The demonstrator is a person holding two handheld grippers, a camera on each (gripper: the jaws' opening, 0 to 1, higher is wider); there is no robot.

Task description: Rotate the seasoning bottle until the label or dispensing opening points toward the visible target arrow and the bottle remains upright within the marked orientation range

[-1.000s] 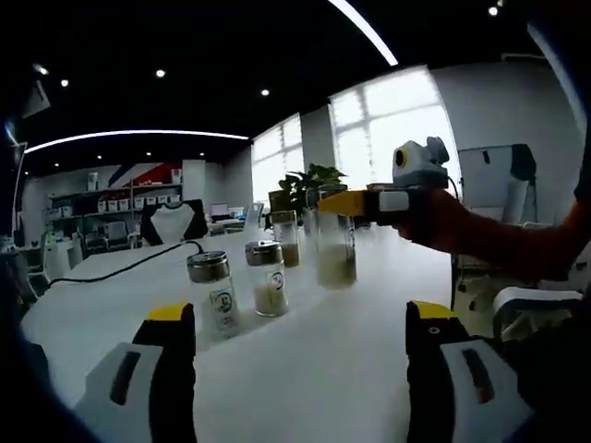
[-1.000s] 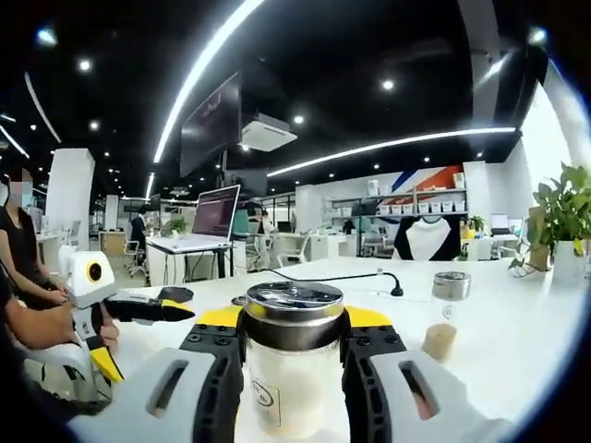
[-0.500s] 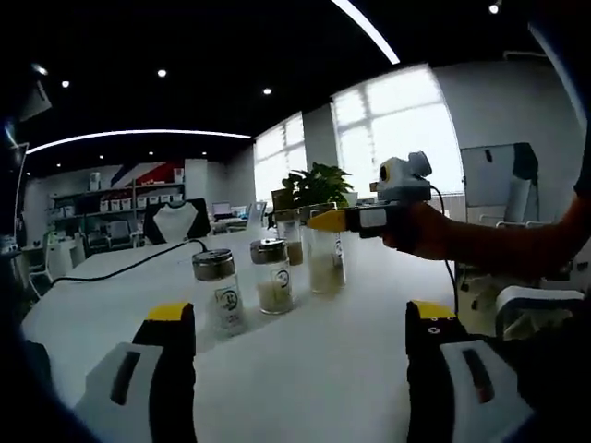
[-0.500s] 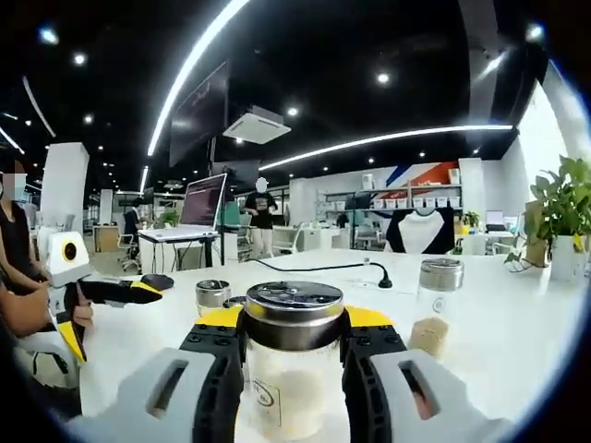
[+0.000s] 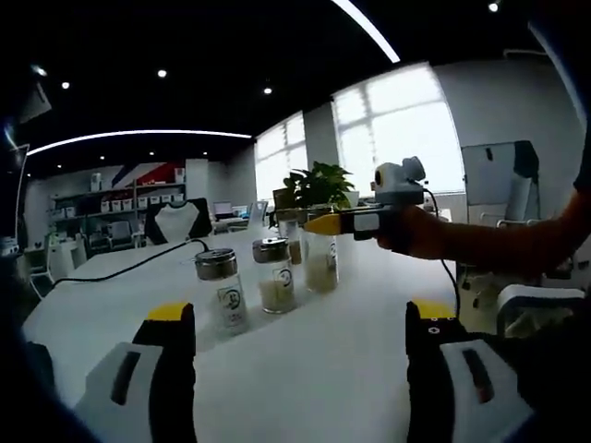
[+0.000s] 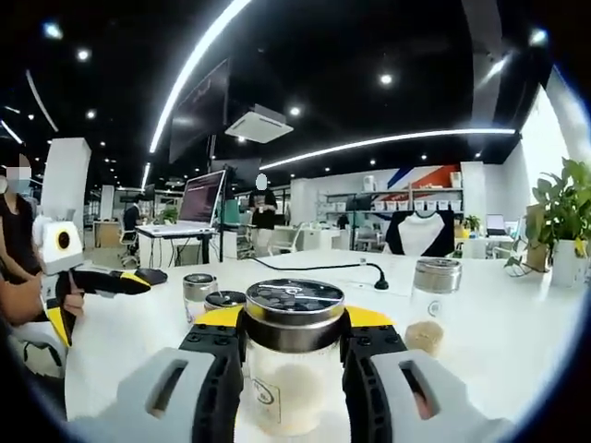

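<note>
Between right gripper [image 6: 294, 369] jaws, seasoning bottle [image 6: 293, 360] pinched upright above white table [image 5: 305, 360], well back from near edge. Since a second ago, view swung, bottle carried along: rotation judged underway. Target arrow not made out. Left gripper [image 5: 300, 365] held spread, nothing between.

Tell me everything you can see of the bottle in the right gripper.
The seasoning bottle is clear glass with a perforated metal shaker lid, holding pale granules and showing a small round label mark low on its front. It stands upright, clamped at the neck between the right gripper's black jaws, above the white table.
</note>
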